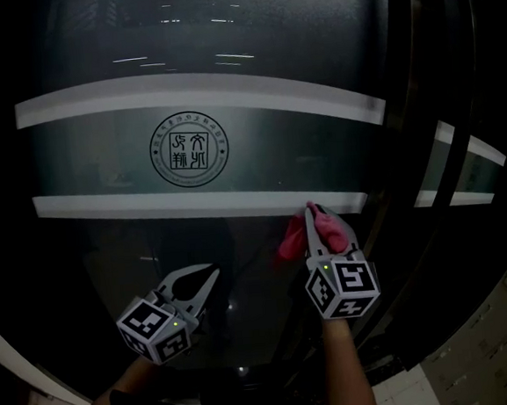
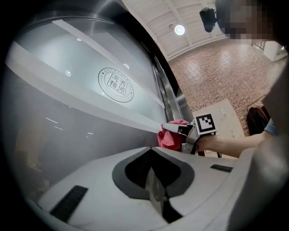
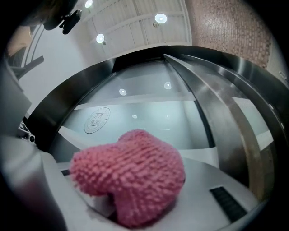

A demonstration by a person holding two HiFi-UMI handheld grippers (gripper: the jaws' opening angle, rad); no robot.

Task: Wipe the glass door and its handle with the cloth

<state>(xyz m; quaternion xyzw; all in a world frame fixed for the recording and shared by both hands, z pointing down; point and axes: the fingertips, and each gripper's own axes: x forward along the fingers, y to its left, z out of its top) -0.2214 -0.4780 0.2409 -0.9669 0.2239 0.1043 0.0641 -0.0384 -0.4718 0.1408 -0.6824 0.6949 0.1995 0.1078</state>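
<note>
Pale tiled floor (below glass door)

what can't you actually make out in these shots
door handle: not clearly picked out in any view; the head view is very dark.
round seal on the glass door: characters too small to read.
right gripper jaws: their tips are covered by the pink cloth in the right gripper view.
whether the pink cloth touches the glass: too dark in the head view.
</note>
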